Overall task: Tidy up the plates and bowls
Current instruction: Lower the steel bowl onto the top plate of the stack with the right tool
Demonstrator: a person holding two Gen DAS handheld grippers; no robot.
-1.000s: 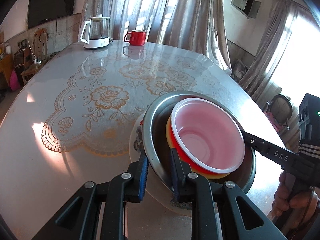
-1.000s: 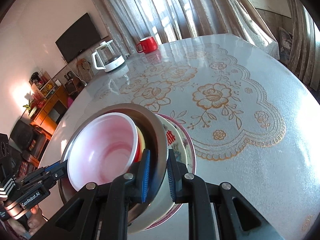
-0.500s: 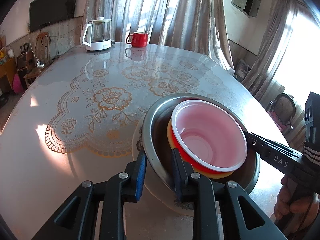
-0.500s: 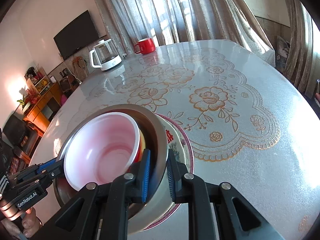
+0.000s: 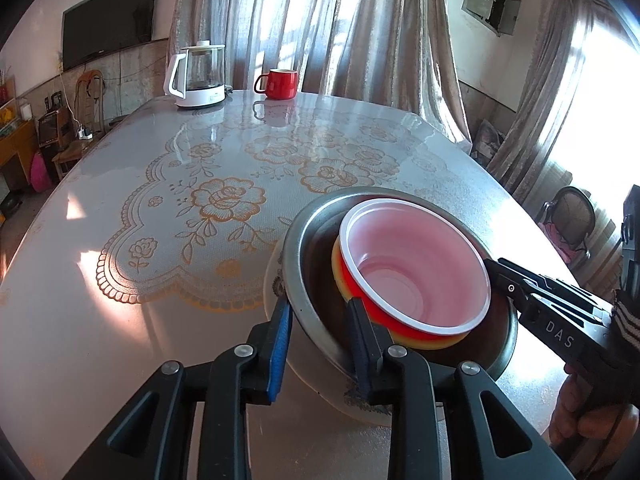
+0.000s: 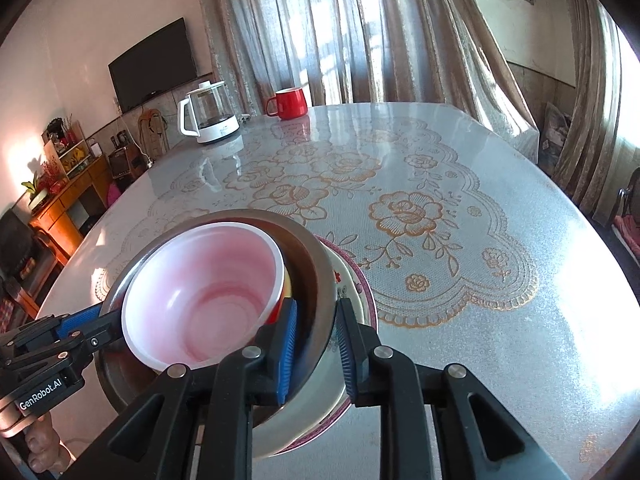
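A steel bowl holds a yellow bowl, a red bowl and a white plastic bowl with a pink inside. The stack sits on a flowered plate. My left gripper is shut on the steel bowl's near rim, one finger inside, one outside. My right gripper is shut on the opposite rim the same way; it shows at the right of the left wrist view.
The stack is near the front of a round table with a floral lace cloth under glass. A glass kettle and a red mug stand at the far edge. Curtains, a chair and a wall television surround it.
Both grippers keep their grip on the steel bowl's rim. Both views have risen and drawn back slightly, showing more of the table and room. The bowls keep their places in the stack.
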